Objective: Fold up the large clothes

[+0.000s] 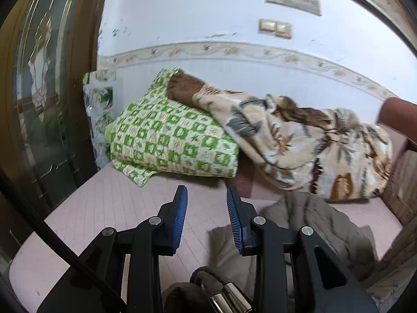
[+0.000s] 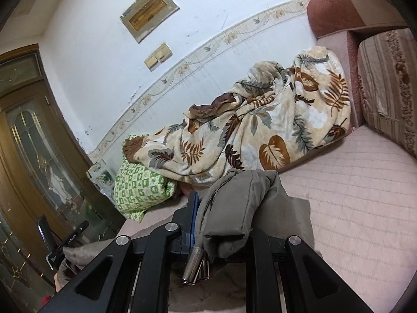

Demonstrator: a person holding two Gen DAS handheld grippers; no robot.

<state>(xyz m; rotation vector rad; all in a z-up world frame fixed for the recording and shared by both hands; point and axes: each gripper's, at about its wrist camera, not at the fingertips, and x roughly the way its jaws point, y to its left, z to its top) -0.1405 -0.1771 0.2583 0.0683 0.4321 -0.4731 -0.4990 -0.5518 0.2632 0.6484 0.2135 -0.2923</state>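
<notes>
A grey-brown padded garment hangs bunched in my right gripper, which is shut on a fold of it. The cloth drapes over the right finger and hides it, so only the left finger shows. In the left wrist view the same garment lies rumpled on the pink quilted sofa cover, to the right of and below my left gripper. That gripper is open. Its blue pads stand apart with only the sofa cover showing between them.
A leaf-patterned blanket lies heaped along the wall, partly on a green checked pillow. A wooden door with glass panes stands at the left. A sofa back cushion and a reddish armrest are at the right.
</notes>
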